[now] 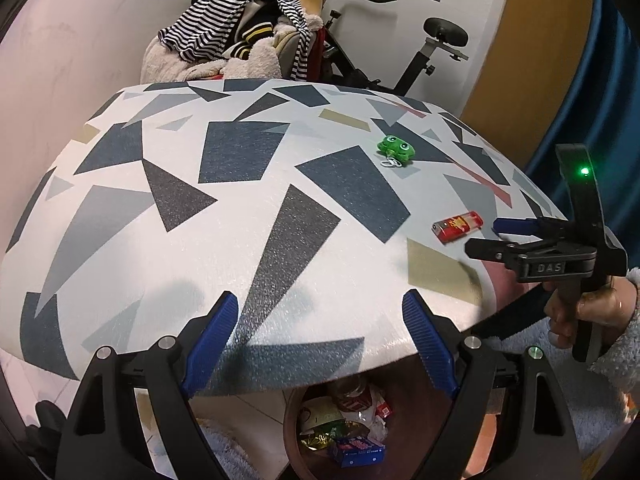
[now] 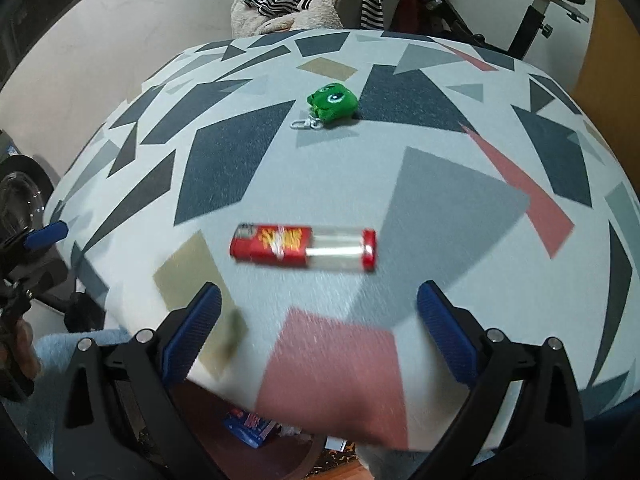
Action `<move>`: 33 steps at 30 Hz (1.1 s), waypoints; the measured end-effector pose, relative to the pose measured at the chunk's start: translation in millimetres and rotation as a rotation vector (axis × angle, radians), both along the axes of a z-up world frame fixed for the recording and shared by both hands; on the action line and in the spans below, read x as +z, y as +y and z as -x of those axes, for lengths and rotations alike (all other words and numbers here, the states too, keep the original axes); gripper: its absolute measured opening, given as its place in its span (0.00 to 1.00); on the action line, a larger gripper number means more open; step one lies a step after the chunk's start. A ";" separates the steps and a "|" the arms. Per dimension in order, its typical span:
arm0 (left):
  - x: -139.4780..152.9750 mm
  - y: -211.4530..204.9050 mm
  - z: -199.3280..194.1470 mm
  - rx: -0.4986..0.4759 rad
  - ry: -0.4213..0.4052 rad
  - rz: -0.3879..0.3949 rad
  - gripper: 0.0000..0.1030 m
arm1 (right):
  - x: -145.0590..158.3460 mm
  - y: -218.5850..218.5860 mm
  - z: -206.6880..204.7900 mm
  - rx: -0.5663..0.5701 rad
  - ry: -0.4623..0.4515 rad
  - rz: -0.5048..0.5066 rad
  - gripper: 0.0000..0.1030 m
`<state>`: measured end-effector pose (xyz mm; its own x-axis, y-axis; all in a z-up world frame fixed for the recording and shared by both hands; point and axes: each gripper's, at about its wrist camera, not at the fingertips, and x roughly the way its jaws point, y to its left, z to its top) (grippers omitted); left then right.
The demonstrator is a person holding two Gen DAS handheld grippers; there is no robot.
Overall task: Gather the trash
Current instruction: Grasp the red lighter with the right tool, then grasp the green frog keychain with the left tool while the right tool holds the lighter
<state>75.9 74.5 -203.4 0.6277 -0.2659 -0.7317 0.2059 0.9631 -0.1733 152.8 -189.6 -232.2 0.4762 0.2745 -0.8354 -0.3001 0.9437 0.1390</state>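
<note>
A red lighter (image 2: 303,248) with a clear end lies on its side on the patterned table (image 2: 248,184), just beyond my right gripper (image 2: 318,338), which is open and empty. In the left wrist view the same lighter (image 1: 457,227) lies at the right, and the right gripper (image 1: 486,236) hovers beside it, held by a hand (image 1: 580,316). My left gripper (image 1: 320,346) is open and empty over the table's near edge (image 1: 280,376). Below that edge stands a brown bin (image 1: 292,440) with wrappers and a blue box inside.
A green frog keychain (image 2: 332,104) (image 1: 395,148) lies farther back on the table. Behind the table a chair is piled with striped clothes (image 1: 240,36), and an exercise bike (image 1: 440,36) stands at the back right. A blue curtain (image 1: 592,100) hangs on the right.
</note>
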 end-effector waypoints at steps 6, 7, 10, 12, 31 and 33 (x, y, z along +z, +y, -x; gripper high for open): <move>-3.5 1.8 -8.1 0.008 0.007 0.018 0.80 | -1.6 21.3 -14.4 -0.068 0.002 0.058 0.95; -4.1 2.2 -9.2 0.009 0.009 0.021 0.80 | -2.4 23.6 -15.8 -0.072 0.002 0.066 0.95; -4.7 3.0 -11.6 0.012 0.010 0.026 0.80 | -3.2 27.5 -17.1 -0.071 -0.003 0.088 0.95; -4.9 3.3 -13.0 0.013 0.011 0.028 0.80 | -4.3 27.7 -17.0 -0.063 -0.010 0.102 0.95; 12.5 -50.5 -63.1 -0.128 0.024 -0.006 0.80 | 11.4 -3.5 -10.3 0.032 -0.076 0.059 0.81; 16.6 -64.8 -76.2 -0.159 0.020 -0.006 0.80 | 13.4 -7.1 -10.4 0.031 -0.083 0.060 0.81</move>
<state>152.2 9.7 -186.8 0.5632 -0.3560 -0.7457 0.3523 0.9198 -0.1731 163.2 -196.7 -218.8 0.5364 0.2412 -0.8088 -0.3374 0.9397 0.0564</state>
